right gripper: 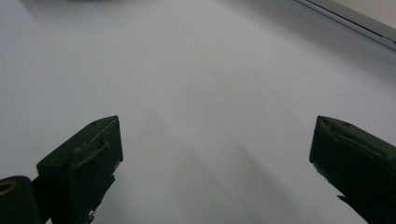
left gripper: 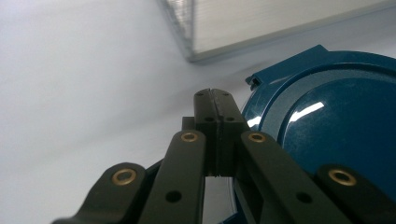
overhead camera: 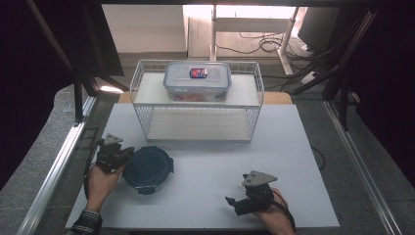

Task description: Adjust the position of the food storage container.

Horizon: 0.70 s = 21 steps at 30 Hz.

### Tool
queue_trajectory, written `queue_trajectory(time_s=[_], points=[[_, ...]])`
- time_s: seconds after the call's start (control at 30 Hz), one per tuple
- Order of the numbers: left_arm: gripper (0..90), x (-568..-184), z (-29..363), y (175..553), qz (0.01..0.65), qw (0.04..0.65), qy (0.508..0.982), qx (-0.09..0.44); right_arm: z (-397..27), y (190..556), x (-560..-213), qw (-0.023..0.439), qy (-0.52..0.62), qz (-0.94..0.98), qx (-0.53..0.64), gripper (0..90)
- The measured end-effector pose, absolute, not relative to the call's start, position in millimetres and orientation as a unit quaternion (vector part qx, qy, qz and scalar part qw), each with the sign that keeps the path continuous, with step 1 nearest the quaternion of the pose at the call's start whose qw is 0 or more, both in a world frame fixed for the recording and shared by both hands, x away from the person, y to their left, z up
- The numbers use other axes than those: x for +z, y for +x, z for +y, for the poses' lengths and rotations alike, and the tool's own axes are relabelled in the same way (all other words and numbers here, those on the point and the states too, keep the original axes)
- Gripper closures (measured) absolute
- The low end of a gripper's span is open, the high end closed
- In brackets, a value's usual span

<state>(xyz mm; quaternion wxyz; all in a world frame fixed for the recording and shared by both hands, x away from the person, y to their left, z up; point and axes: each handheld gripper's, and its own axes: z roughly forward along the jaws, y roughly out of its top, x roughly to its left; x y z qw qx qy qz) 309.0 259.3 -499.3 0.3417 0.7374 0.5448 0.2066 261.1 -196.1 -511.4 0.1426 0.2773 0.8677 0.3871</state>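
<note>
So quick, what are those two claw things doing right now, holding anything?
Left gripper: closed, holding nothing, right beside the round blue container.
Right gripper: open, nothing between its jaws, over the white table.

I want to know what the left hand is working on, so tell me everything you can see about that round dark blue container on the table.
The round container is dark blue, glossy plastic by its look, with a domed lid that catches highlights and clip tabs sticking out at its rim. It sits flat on the white table, in front of the wire rack, toward its left end. The left gripper, jaws shut together, is right beside its left edge; whether it touches cannot be told. What is inside is hidden.
</note>
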Motion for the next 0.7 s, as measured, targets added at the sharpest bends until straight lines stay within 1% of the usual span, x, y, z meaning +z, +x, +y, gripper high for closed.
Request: queue_trajectory(time_s=[0.1,0.17,0.2,0.27,0.33,0.4,0.43,0.53,0.63,0.7], points=[[90.0,-501.5,261.8,306.0,0.551,0.352,0.727,0.209,-200.4,262.5,-511.9,0.146,0.281,0.867,0.385,2.3],[90.0,-502.8,266.8,300.4,0.56,0.328,0.723,0.235,-205.6,264.0,-511.9,0.15,0.289,0.864,0.384,2.4],[90.0,-503.6,270.0,298.3,0.564,0.325,0.72,0.239,-209.8,265.2,-511.6,0.149,0.297,0.86,0.387,2.5],[90.0,-507.4,279.8,290.9,0.579,0.328,0.713,0.223,-215.4,267.4,-511.2,0.146,0.308,0.853,0.395,2.8],[90.0,-512.2,281.2,284.2,0.581,0.325,0.717,0.207,-218.1,269.0,-510.9,0.144,0.313,0.851,0.396,2.9],[90.0,-515.6,276.9,277.7,0.581,0.32,0.722,0.198,-217.7,269.2,-511.4,0.143,0.313,0.852,0.395,2.9],[90.0,-516.0,274.8,276.3,0.583,0.317,0.719,0.206,-216.0,268.5,-511.9,0.143,0.31,0.854,0.392,2.9],[90.0,-515.9,273.2,276.0,0.587,0.316,0.716,0.207,-213.0,267.5,-513.2,0.142,0.302,0.86,0.387,2.9],[90.0,-516.6,272.0,276.7,0.581,0.33,0.72,0.188,-211.8,268.7,-515.2,0.138,0.303,0.861,0.384,2.9],[90.0,-517.1,264.5,277.8,0.572,0.34,0.725,0.176,-212.0,269.4,-515.5,0.137,0.306,0.86,0.384,2.9]])
